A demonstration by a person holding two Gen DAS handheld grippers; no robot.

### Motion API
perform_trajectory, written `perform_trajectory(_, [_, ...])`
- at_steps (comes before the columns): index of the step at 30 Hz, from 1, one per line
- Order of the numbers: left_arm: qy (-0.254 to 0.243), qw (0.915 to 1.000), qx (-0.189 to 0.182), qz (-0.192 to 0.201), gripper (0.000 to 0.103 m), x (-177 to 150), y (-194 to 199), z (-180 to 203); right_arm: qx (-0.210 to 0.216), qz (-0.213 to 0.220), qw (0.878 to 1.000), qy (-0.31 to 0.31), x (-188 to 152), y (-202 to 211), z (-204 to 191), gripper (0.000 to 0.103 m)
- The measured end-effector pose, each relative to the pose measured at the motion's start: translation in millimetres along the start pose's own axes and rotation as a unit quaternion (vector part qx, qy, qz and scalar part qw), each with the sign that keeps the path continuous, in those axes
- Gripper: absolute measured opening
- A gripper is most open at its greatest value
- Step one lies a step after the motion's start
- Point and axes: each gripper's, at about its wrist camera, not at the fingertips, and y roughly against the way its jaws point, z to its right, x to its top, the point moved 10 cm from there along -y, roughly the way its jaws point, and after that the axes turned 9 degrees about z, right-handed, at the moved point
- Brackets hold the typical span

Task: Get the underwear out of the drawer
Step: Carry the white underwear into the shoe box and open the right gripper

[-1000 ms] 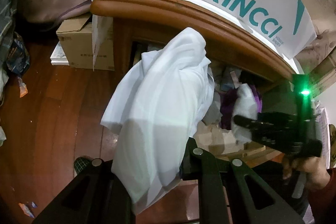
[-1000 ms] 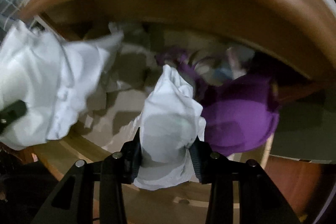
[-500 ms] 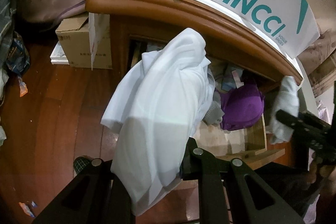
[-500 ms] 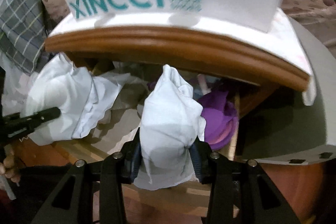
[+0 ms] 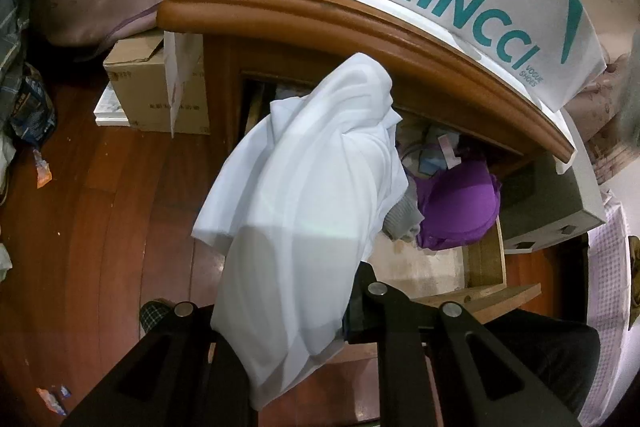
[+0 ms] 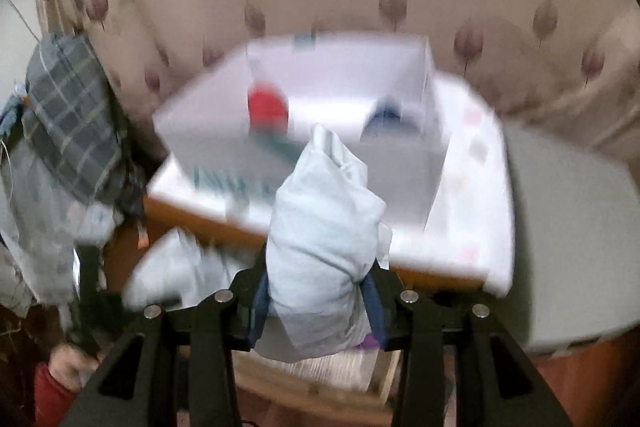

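Above the open drawer (image 5: 484,259), both grippers are holding white underwear clear: left gripper (image 5: 288,311) & right gripper (image 6: 316,291) jaws clamping 1 bundle each; purple underwear (image 5: 456,211) is waiting inside.

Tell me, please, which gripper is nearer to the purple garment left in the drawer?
Probably the left. The left gripper, clamping a white cloth, hangs just beside the purple garment. The right gripper, shut on a white bundle, is raised toward the box-topped cabinet.

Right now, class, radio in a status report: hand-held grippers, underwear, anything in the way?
Left hand-held gripper shut on white garment. Right hand-held gripper shut on bundled white underwear, lifted. Purple bra in open drawer. Path clear.
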Motion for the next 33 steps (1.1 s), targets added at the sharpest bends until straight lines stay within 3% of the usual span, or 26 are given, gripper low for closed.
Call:
perform_trajectory(5, [-0.002,1.0000,0.002,0.001,0.014,0.0,0.3,0.2,-0.033,0.051,0.998,0.011,83.8,11.0,12.6,0.041])
perform_trajectory(11, [-0.002,1.0000,0.003,0.002,0.014,0.4,1.7,-1.4,-0.077,0.035,0.996,0.034,127.4,-36.5,21.8,0.041])
perform_trajectory(20, [-0.007,1.0000,0.001,0.003,0.014,1.2,3.4,-0.6,-0.112,-0.060,0.991,0.048,95.5,-125.1,26.3,0.042])
perform_trajectory(30, [-0.015,0.9999,0.006,0.000,0.014,0.7,0.8,2.5,-0.123,-0.091,0.988,0.037,69.9,-141.8,38.1,0.049])
perform_trajectory(33, [-0.014,0.9999,0.007,0.000,0.014,0.8,0.6,1.1,-0.118,-0.088,0.989,0.033,68.8,-141.1,37.1,0.057])
